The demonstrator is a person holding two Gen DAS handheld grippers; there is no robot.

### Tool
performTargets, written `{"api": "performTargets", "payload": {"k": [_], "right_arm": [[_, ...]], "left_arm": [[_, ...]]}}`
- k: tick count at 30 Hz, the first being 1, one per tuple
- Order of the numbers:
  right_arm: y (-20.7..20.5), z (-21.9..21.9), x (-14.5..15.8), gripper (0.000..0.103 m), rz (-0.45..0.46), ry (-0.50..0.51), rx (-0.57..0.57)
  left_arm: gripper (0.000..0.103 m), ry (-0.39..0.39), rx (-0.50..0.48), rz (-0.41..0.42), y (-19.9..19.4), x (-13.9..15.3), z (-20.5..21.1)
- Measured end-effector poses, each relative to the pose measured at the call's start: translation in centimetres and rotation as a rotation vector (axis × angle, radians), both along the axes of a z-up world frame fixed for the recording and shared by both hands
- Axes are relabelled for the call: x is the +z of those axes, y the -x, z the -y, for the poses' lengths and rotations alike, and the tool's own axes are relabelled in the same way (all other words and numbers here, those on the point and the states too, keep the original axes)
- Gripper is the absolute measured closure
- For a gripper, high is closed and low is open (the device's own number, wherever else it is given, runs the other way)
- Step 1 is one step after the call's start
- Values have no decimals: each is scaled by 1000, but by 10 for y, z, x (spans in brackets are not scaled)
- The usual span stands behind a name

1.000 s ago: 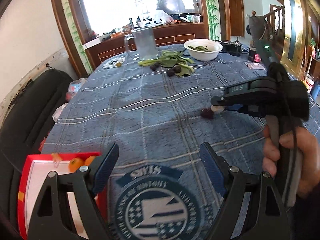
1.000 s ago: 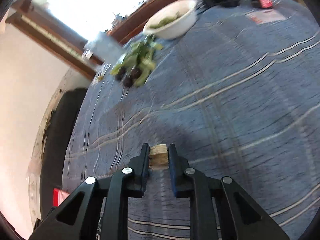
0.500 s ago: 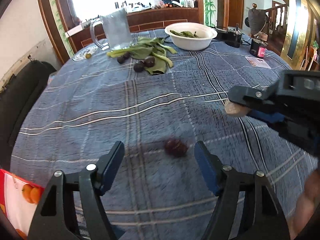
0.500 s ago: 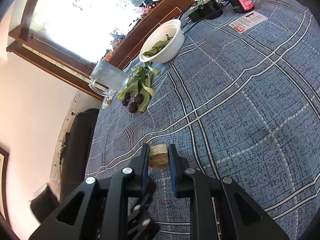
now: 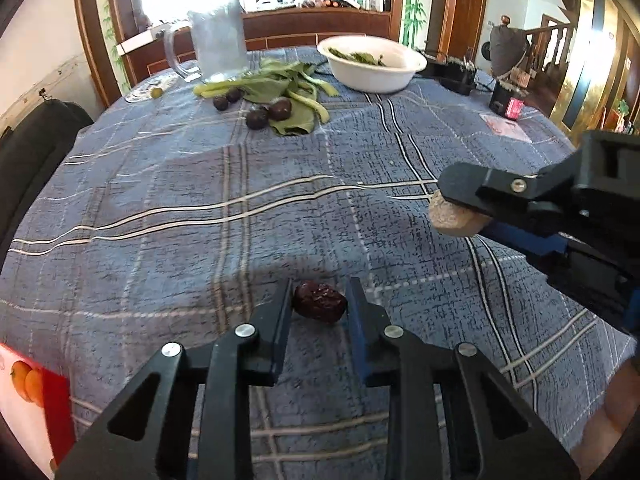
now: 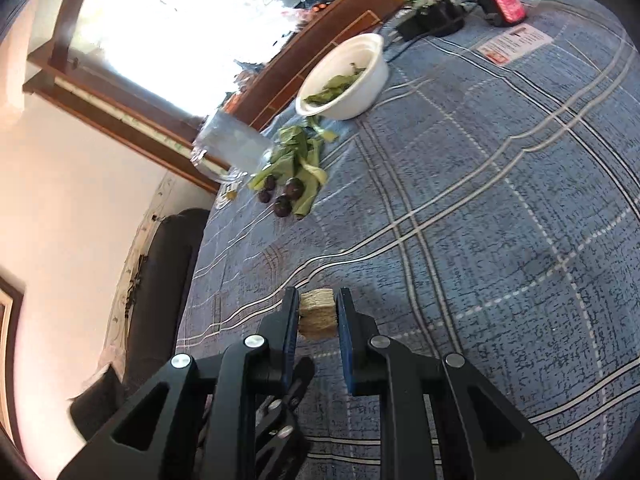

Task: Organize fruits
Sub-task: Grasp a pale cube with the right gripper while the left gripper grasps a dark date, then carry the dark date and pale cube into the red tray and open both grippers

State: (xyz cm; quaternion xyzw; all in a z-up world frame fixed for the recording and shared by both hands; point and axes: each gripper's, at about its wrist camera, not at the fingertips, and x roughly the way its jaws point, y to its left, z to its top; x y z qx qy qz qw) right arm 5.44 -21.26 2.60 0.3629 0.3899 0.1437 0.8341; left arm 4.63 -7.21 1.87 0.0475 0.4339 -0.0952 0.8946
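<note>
Between the left gripper's (image 5: 320, 300) fingers, on the blue plaid tablecloth (image 5: 168, 208), lies a wrinkled red date (image 5: 319, 303); jaws narrowed around it, contact on either side unclear. Right of it, the right gripper (image 6: 318, 314) pinches a tan fibrous chunk (image 6: 317, 314) above the cloth. Farther ahead: dark plums (image 5: 269, 113) on green leaves (image 5: 280, 92), then white bowl (image 5: 372, 65) and glass pitcher (image 5: 216, 40).

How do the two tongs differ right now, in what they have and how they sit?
The right tongs are clamped on a tan, rough-textured chunk held above the tablecloth; the left tongs only straddle a dark red wrinkled date lying on the cloth. The left jaws show a small gap on the date's right side; the right jaws press their piece on both sides. Both are black with blue pads.
</note>
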Motion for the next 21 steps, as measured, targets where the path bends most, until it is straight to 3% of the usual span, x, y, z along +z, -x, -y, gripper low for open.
{"api": "performTargets", "payload": {"k": [5, 14, 17, 21], "right_arm": [[9, -20, 10, 86, 76, 20, 90], [40, -63, 33, 86, 259, 113, 225], [48, -79, 33, 86, 279, 141, 267], [56, -101, 26, 86, 229, 144, 308]], "left_arm": [[74, 26, 38, 58, 31, 26, -25], [74, -23, 114, 230, 106, 73, -82], [74, -40, 160, 262, 130, 80, -111], [74, -41, 227, 283, 154, 84, -149]]}}
